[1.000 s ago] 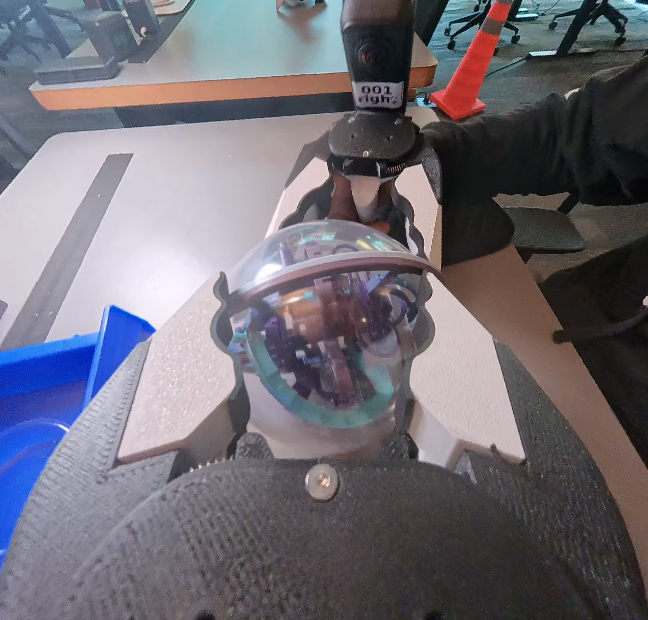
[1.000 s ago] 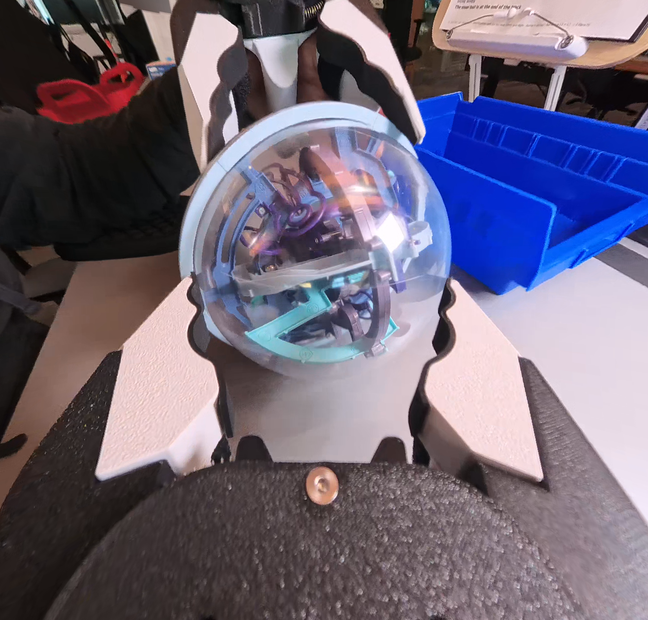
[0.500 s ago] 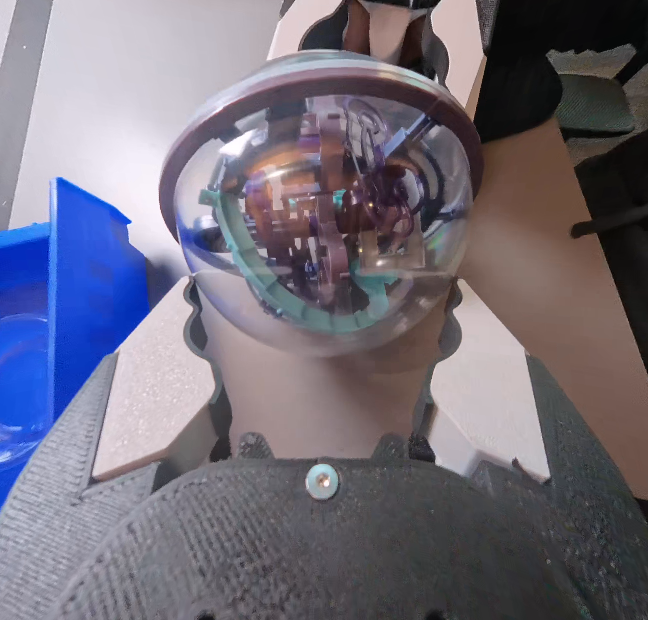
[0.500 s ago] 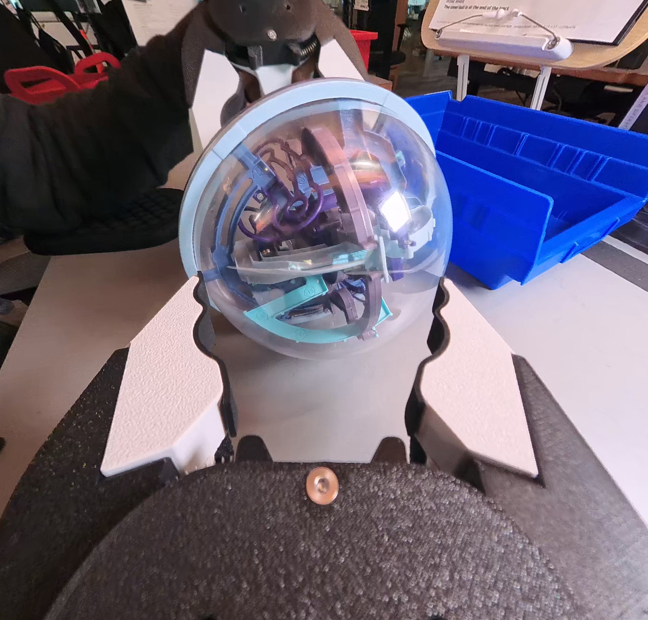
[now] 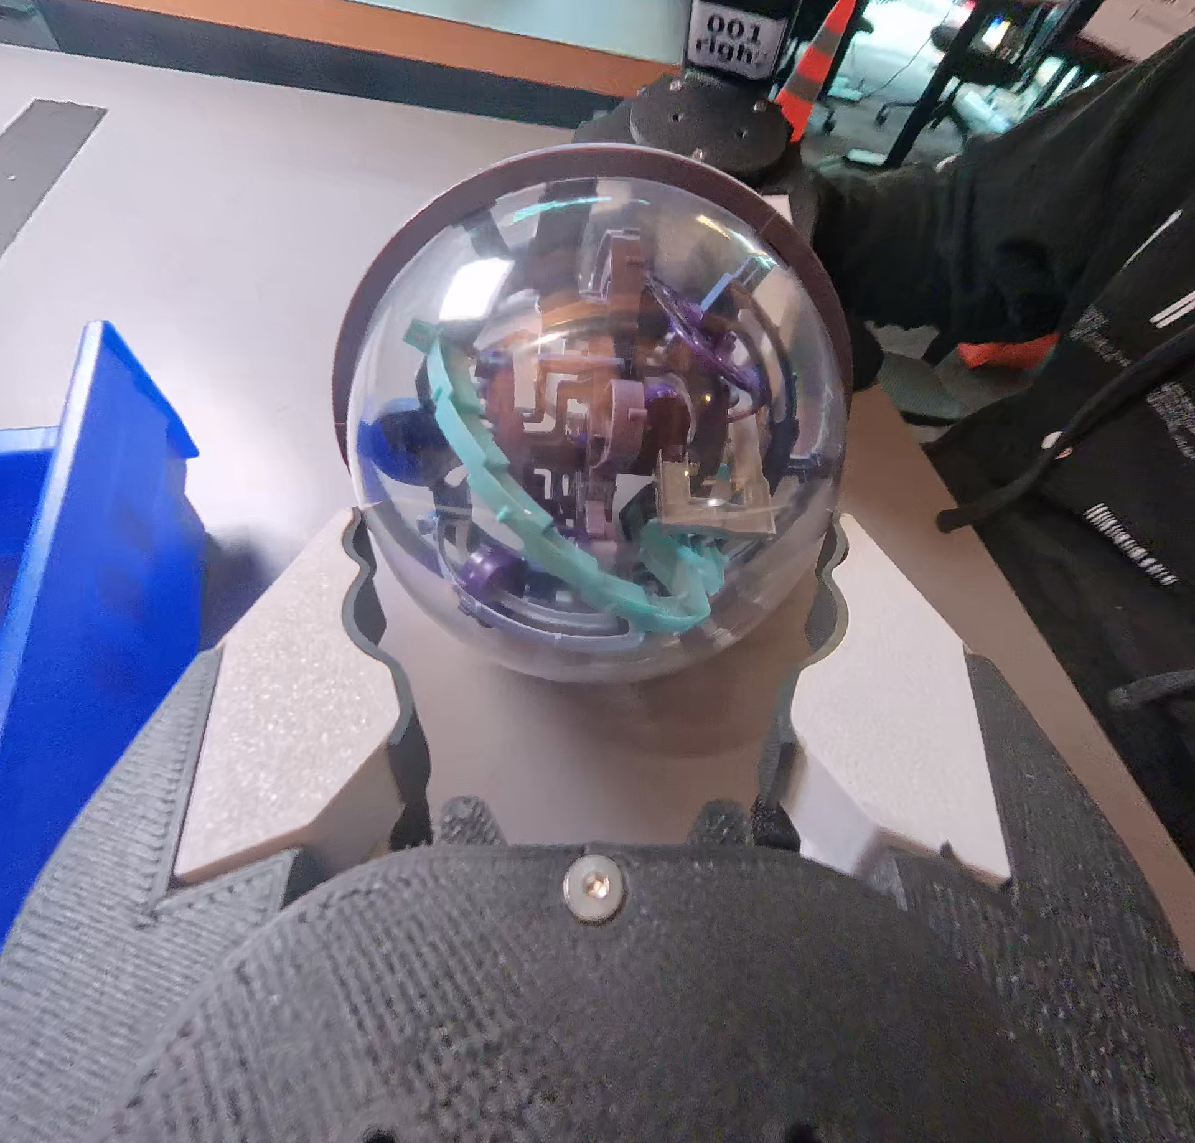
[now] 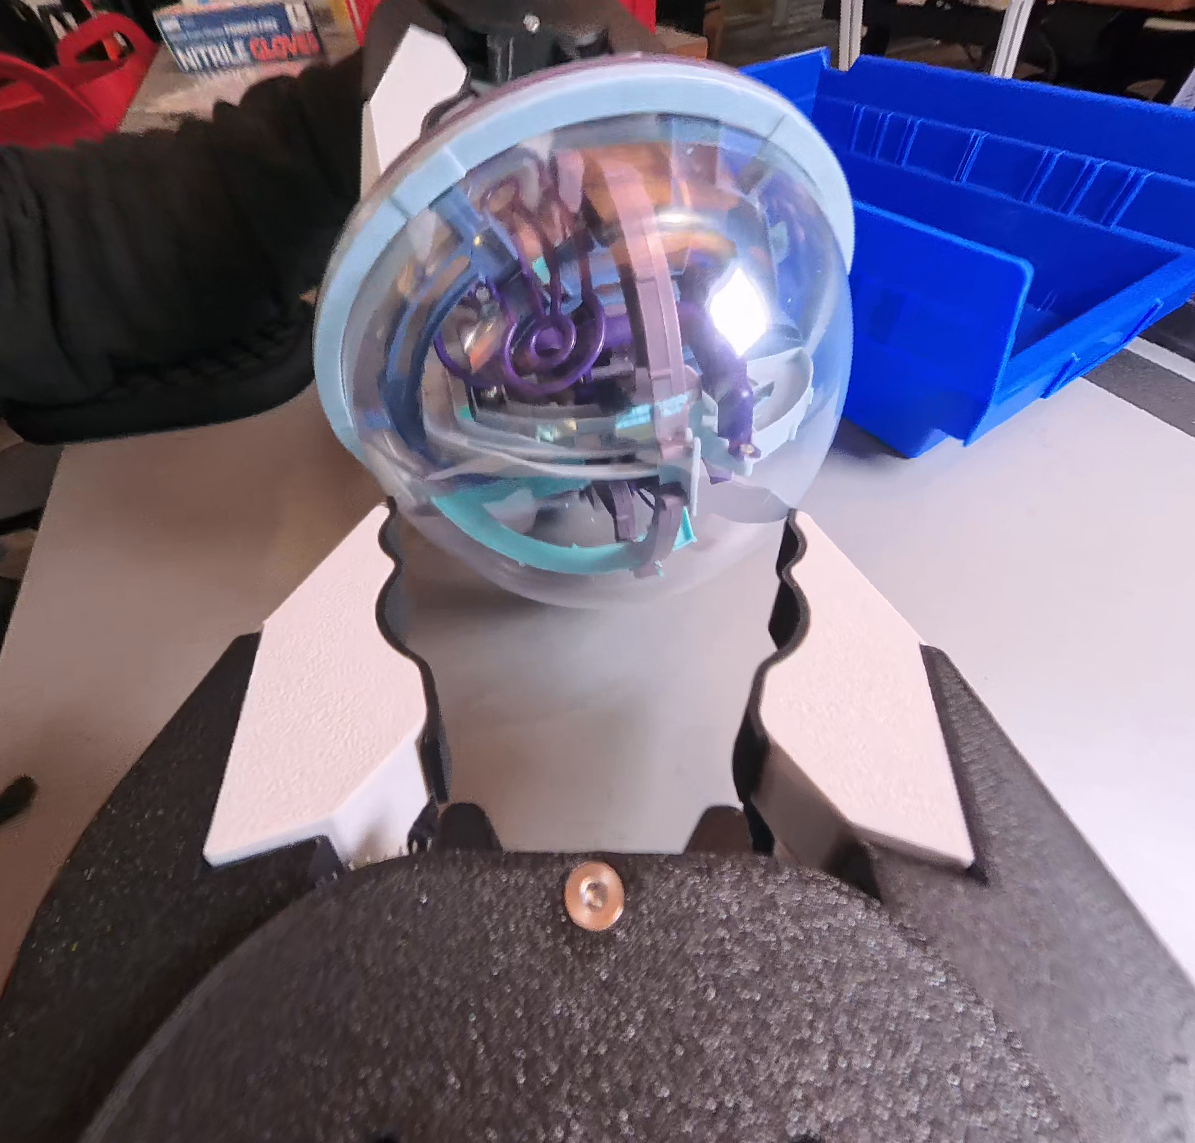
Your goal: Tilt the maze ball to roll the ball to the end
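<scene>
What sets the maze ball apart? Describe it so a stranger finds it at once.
Start at the pale table, then the blue bin on it. Beside the bin is the maze ball: the only clear sphere, packed with teal, purple and brown tracks.

Bright, glare-flecked, edge-warped, slightly blurred

Opposed close wrist views, both facing the maze ball (image 5: 592, 426)
</scene>
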The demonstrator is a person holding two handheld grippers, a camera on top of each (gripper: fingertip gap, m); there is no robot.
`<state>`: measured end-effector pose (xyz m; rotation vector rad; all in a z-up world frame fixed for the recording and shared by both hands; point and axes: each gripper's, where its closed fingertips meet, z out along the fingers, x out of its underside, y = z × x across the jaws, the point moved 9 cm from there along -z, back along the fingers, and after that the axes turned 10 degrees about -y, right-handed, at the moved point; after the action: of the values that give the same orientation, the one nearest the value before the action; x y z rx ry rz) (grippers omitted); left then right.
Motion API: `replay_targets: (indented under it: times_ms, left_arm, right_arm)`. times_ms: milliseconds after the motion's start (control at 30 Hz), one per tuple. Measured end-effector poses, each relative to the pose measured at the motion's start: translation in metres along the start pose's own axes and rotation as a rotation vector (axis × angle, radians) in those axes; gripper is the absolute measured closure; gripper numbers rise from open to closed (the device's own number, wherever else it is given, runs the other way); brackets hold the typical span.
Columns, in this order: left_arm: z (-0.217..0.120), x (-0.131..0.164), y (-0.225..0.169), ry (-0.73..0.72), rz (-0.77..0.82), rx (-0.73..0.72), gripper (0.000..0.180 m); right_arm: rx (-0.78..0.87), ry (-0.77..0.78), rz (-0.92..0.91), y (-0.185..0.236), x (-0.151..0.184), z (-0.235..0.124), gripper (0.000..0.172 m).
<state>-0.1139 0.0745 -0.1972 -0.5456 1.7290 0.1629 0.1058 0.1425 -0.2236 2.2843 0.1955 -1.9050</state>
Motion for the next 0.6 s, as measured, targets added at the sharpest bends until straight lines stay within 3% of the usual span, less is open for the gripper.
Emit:
replay_targets:
  times_ms: [400,600]
  left_arm:
    - [-0.015,0.012,0.006,-0.197,-0.157,0.150,0.061]
    - [-0.016,0.014,0.004,-0.214,-0.167,0.179,0.061]
  right_arm:
    - [-0.108,0.124,-0.196,0.011,0.014,-0.013,0.116]
    - [-0.137,0.123,-0.236,0.017,0.015,-0.014,0.119]
